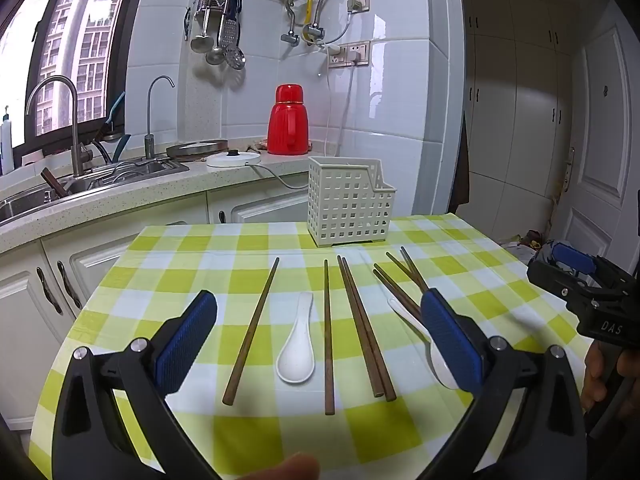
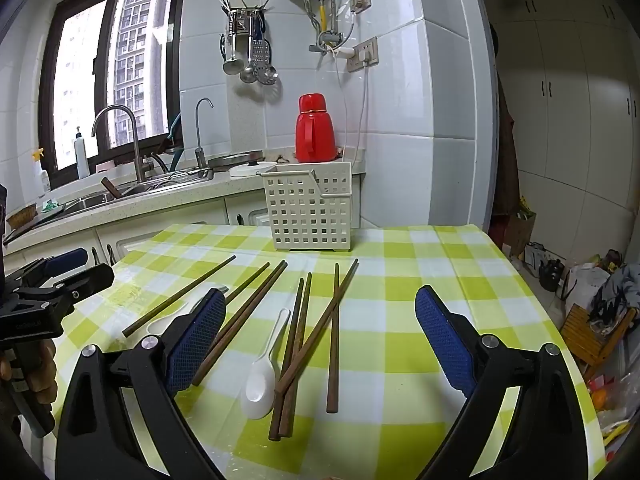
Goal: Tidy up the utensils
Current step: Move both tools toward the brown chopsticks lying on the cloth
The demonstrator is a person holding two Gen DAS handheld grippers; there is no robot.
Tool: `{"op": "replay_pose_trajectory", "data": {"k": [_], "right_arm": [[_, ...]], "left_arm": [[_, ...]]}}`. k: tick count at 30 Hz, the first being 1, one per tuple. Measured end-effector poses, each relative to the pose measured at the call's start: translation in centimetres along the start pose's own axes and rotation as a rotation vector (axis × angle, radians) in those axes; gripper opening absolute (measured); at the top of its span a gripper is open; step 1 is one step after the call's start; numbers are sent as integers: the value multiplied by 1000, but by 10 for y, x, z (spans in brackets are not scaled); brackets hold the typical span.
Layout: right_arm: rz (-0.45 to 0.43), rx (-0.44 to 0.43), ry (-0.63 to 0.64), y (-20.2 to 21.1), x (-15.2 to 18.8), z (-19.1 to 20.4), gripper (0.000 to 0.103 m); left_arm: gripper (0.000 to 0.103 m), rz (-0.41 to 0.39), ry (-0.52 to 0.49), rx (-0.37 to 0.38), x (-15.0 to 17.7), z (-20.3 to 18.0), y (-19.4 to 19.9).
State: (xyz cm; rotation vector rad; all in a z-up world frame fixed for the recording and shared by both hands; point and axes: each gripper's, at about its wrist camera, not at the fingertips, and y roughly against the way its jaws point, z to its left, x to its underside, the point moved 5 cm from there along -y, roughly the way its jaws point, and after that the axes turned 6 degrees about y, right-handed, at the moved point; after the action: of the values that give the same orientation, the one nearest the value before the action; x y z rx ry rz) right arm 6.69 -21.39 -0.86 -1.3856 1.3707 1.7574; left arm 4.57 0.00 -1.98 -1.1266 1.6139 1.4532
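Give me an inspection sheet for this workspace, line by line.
Surface: table with green-and-white checked cloth, flat.
Job's things: eight brown chopsticks lying loose, some crossed at right; two white spoons among them; white perforated basket upright at the far edge; its inside is hidden.
Clutter: nothing seen on the cloth.
Grippers: left gripper open, above the utensils, holding nothing; right gripper open, likewise.
Cables: kettle-base cord trailing off the counter behind the basket.
Surroundings: red thermos, sink, hanging ladles, bags on floor.
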Motion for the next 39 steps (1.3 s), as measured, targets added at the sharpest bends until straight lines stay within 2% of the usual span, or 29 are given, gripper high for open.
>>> {"op": "replay_pose_trajectory", "data": {"k": [15, 18, 24, 26, 29, 33, 35, 37, 39], "right_arm": [[2, 1, -2, 0, 1, 0, 89], [27, 9, -13, -3, 2, -1, 89], [231, -61, -92, -40, 22, -13, 89], [294, -60, -107, -54, 28, -18, 89], [402, -85, -120, -79, 36, -22, 89], [446, -98, -144, -104, 33, -31, 89], [461, -97, -152, -116, 30, -35, 89], [486, -110, -160, -131, 28, -36, 89], [508, -108, -157, -145, 26, -37, 89]], "left_arm": [[99, 2, 1, -1, 0, 0, 0], [99, 8, 7, 3, 0, 2, -1], [99, 47, 28, 21, -4, 11, -13], [99, 87, 28, 7, -2, 15, -21], [99, 143, 47, 33, -1, 19, -34], [98, 188, 38, 45, -3, 19, -54], [91, 223, 30, 34, -2, 17, -67], [77, 257, 26, 48, -4, 15, -81], [68, 291, 22, 51, -4, 12, -95]]}}
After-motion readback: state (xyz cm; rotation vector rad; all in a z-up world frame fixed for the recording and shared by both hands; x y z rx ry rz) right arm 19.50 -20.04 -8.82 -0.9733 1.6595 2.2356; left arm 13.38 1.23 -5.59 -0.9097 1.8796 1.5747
